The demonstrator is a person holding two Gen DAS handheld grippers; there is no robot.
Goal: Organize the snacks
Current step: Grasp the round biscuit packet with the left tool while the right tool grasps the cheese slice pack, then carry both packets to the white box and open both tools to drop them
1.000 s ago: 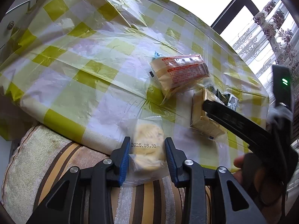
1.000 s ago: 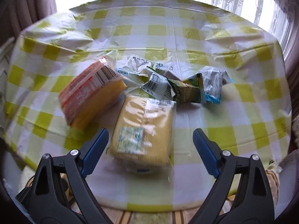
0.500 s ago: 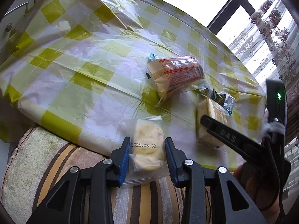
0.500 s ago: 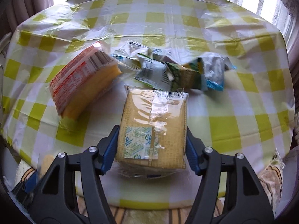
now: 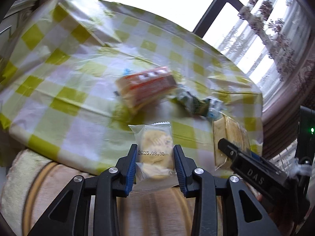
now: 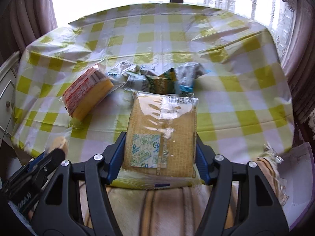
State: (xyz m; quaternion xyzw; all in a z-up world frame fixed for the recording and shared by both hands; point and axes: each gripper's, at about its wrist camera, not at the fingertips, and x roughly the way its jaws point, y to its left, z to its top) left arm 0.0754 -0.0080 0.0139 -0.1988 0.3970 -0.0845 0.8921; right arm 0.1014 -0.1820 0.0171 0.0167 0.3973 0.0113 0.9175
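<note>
right gripper (image 6: 160,149): a second ago its jaws stood wide, either side of the square yellow cake in clear wrap (image 6: 160,135); now the blue pads (image 6: 200,157) press both edges, so it's clamped on.
square cake position: near edge of the table, its front end overhanging toward the striped cushion (image 6: 167,212); it looks raised off the cloth, but I can't tell for sure.
left gripper (image 5: 155,164): no change in grip, pinching the clear pouch with a round pale cookie, stamped 2025.08.30 (image 5: 154,152).
cookie pouch position: now seen against the checked cloth past the table edge; a second ago it sat lower, over the cushion. Background is smeared, so the hand is moving.
still on the table: orange-and-white wrapped yellow cake block (image 6: 88,92) lying at an angle at left; crumpled pile of small green, silver and blue sachets (image 6: 157,78) behind the square cake.
table: yellow-and-white checked plastic cloth (image 6: 246,98), wrinkled.
task meaning: both hands are loaded, so the pick phase looks done for two items; next is probably carrying and placing them. No bin or tray visible, so destination unknown.
risk: slick wrap on the square cake, gripped at the near end only, could pivot.
</note>
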